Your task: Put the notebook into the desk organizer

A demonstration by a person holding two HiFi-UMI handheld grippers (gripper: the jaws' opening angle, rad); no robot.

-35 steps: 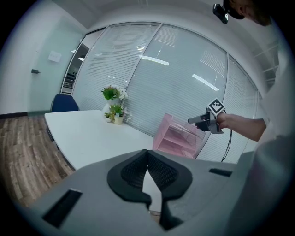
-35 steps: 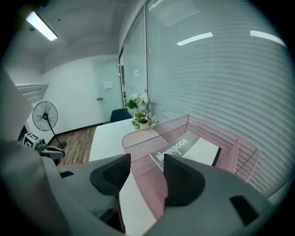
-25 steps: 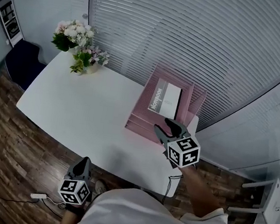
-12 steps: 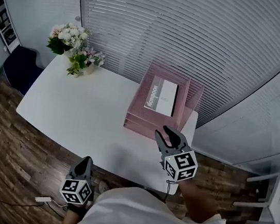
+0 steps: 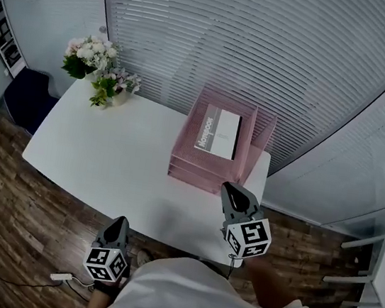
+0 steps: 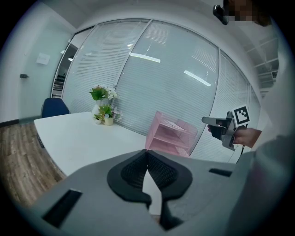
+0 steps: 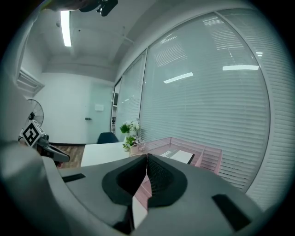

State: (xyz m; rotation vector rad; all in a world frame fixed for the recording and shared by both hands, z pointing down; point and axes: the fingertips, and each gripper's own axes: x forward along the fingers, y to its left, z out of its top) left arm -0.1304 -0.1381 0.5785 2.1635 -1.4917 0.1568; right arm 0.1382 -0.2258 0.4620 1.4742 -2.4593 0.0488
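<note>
A grey and white notebook point(image 5: 218, 133) lies flat on the top tier of the pink desk organizer point(image 5: 197, 172) at the back right of the white table point(image 5: 113, 159). In the right gripper view the notebook point(image 7: 180, 156) shows in the pink organizer point(image 7: 156, 146). My right gripper point(image 5: 233, 194) hangs near the table's front right corner, short of the organizer, shut with nothing in it. My left gripper point(image 5: 117, 224) is low, off the table's front edge, also shut and empty. The left gripper view shows the organizer point(image 6: 170, 134) far ahead.
A small vase of flowers point(image 5: 97, 65) stands at the table's back left corner. A dark blue chair point(image 5: 26, 92) sits left of the table. Blinds cover the glass wall behind. Wooden floor lies along the front edge, with a cable and plug point(image 5: 59, 277) on it.
My right gripper has drawn back from the organizer toward me and its jaws have gone from open to shut. The notebook stays on the top tier. The left gripper has barely moved.
</note>
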